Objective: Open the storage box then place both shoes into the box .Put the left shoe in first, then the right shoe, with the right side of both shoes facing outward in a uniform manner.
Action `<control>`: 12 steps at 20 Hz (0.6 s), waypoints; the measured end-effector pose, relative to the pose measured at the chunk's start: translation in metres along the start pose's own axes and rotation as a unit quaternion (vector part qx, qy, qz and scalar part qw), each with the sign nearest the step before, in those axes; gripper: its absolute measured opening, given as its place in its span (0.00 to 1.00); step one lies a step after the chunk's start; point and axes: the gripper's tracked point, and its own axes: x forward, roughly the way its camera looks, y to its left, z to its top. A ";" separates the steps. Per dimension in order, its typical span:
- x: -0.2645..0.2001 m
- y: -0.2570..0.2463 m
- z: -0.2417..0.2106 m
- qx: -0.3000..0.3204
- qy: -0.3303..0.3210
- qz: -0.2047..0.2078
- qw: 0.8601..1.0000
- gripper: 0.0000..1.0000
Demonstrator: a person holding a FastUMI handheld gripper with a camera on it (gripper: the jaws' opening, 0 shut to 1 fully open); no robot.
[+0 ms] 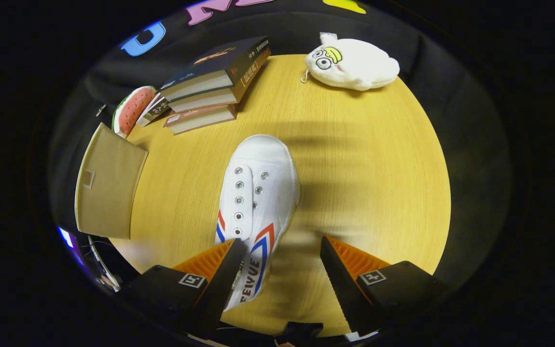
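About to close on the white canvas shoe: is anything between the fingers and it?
Nothing visible stands in the way. The open gripper already straddles the heel end of the white canvas shoe with red and blue stripes. The stack of books and the white plush toy lie well beyond, on the round wooden table.

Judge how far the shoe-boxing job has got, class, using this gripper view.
Done, seemingly: the tan cardboard storage box beyond the left finger looks open, its inside hidden. In hand: the gripper is open over the white canvas shoe with red-and-blue stripes, whose heel lies between the fingers, unclamped. Left: grip it, box it facing correctly. Whether the other shoe is inside cannot be told.
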 end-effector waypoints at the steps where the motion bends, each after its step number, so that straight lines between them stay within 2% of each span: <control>1: 0.003 0.001 0.000 0.002 0.004 0.004 1.000 0.99; 4: 0.008 0.006 -0.001 0.018 0.014 0.018 1.000 0.98; 6: 0.011 0.018 -0.002 0.047 0.020 0.040 0.998 0.88; 8: 0.012 0.015 -0.003 0.067 0.020 0.032 0.997 0.47; 12: 0.009 0.014 -0.003 0.092 0.015 0.040 0.995 0.34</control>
